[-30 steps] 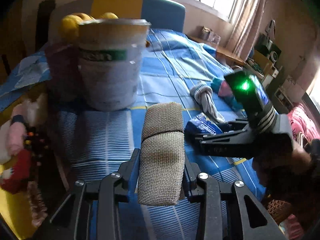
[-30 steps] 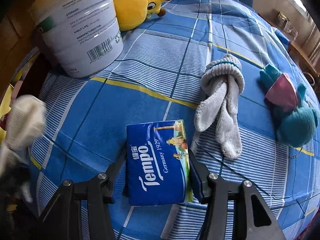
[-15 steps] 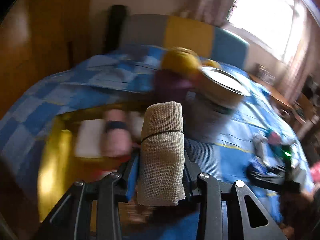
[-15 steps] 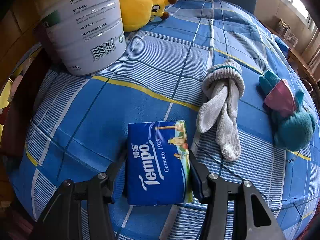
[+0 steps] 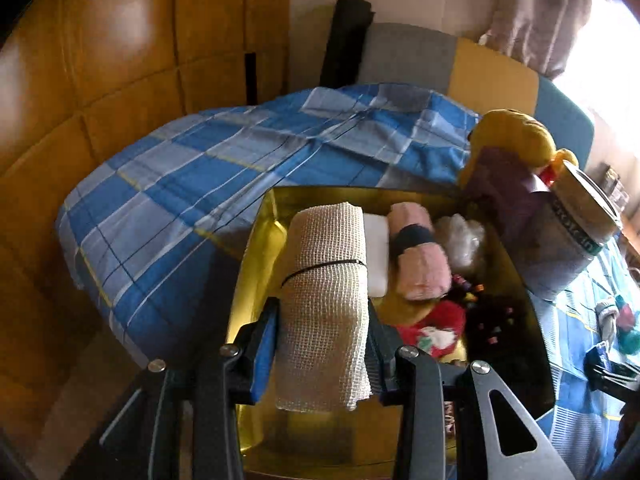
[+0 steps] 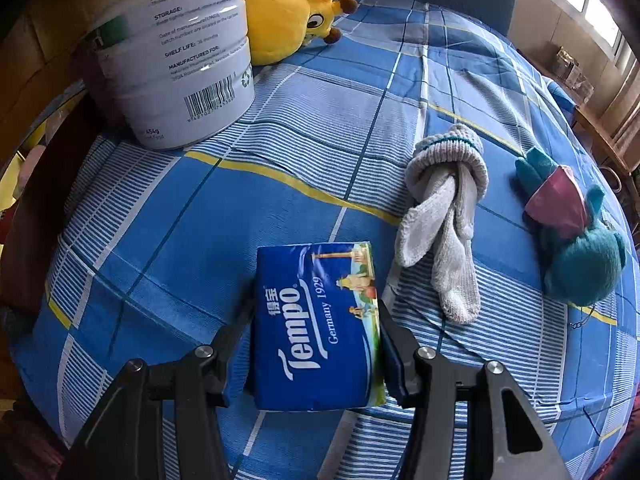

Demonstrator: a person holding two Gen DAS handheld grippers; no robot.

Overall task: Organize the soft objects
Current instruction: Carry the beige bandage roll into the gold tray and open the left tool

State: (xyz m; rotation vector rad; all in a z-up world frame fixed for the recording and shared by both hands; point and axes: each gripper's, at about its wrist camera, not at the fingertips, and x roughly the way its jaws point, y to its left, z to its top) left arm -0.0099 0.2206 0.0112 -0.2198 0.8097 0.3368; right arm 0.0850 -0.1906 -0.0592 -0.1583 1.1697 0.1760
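My left gripper (image 5: 322,344) is shut on a rolled beige mesh cloth (image 5: 324,304) and holds it over a yellow box (image 5: 256,252) beside the bed. The box holds a pink rolled towel (image 5: 420,256), a white pad (image 5: 376,252), a red plush (image 5: 436,328) and other soft items. My right gripper (image 6: 316,344) is shut on a blue Tempo tissue pack (image 6: 316,320) just above the blue plaid bedsheet (image 6: 320,128). A grey sock bundle (image 6: 444,208), a teal plush (image 6: 576,240) and a yellow plush (image 6: 292,20) lie on the bed.
A large white milk-powder tin (image 6: 176,56) stands at the bed's near left corner, next to the yellow box. A wooden wall (image 5: 80,80) is on the left, and the headboard (image 5: 440,60) and window are behind.
My left gripper has swung left with the beige cloth, from above the bed by the tin to above the yellow box. The right gripper with the tissue pack has barely moved.
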